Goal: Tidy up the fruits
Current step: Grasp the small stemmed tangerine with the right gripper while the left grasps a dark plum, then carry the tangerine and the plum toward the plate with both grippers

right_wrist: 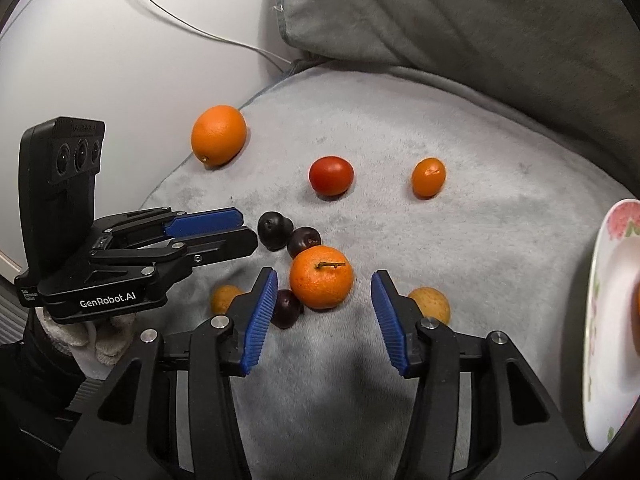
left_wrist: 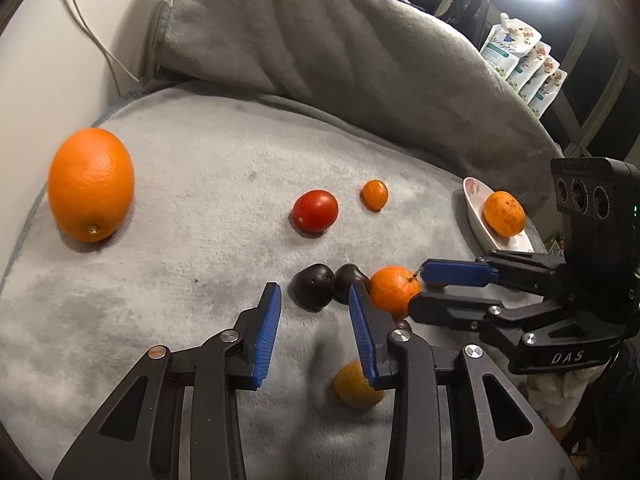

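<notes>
Fruits lie on a grey blanket (left_wrist: 180,200). A stemmed mandarin (right_wrist: 321,277) sits just ahead of my open right gripper (right_wrist: 324,316), between its fingertips; it also shows in the left wrist view (left_wrist: 394,289). Dark plums (right_wrist: 274,230) (right_wrist: 303,241) (right_wrist: 286,308) lie beside it. My left gripper (left_wrist: 314,332) is open and empty, just short of the plums (left_wrist: 313,285). A large orange (left_wrist: 91,184), a red tomato (left_wrist: 315,211) and a kumquat (left_wrist: 375,195) lie farther off. A speckled orange fruit (left_wrist: 503,214) rests on a floral plate (left_wrist: 476,204).
Yellowish fruits lie near the grippers (right_wrist: 430,304) (right_wrist: 225,298) (left_wrist: 356,386). A grey pillow (left_wrist: 320,40) rises behind the blanket. A white wall with a cable (right_wrist: 200,32) is at the left. Pouches (left_wrist: 520,60) stand far right.
</notes>
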A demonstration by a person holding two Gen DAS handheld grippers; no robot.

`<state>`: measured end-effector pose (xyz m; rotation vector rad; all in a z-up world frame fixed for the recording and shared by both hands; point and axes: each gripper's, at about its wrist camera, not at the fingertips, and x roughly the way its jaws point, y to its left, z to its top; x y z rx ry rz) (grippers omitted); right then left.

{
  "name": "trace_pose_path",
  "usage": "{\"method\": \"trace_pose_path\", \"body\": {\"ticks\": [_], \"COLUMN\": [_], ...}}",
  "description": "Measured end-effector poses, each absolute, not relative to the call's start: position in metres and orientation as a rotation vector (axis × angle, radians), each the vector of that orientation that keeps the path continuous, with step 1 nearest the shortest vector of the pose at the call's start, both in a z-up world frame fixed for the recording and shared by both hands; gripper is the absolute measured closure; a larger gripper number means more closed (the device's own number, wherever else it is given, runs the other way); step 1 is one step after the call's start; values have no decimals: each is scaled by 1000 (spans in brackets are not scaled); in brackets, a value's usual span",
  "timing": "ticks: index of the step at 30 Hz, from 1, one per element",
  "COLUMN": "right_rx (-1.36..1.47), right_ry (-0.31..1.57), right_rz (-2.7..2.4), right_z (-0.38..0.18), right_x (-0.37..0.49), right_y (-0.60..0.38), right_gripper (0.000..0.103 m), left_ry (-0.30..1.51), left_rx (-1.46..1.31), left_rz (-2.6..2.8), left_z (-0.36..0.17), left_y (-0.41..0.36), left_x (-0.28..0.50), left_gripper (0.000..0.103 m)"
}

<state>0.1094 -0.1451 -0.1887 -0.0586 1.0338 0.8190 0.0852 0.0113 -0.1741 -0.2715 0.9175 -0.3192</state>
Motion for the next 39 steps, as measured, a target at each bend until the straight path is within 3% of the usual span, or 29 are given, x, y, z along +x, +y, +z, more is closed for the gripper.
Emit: {"method": "trace_pose_path", "body": {"ticks": [9,12,39], "right_rx": [-34,-10,34], "right_ry": [1079,1089,949], "right_rz": [836,853,795], "right_z": [-201,-201,-152], "right_x": [118,120,93], "right_y": [-138,-139,-185], "right_gripper": [55,64,65], "left_ry": [950,955,889], "left_rx": [-288,-282,-331], "left_rz": [-337,-327,-326], "left_z": [-181,-183,-159], "left_y": [7,7,9], "left_x": [95,97,83], "left_gripper": [73,78,83]}}
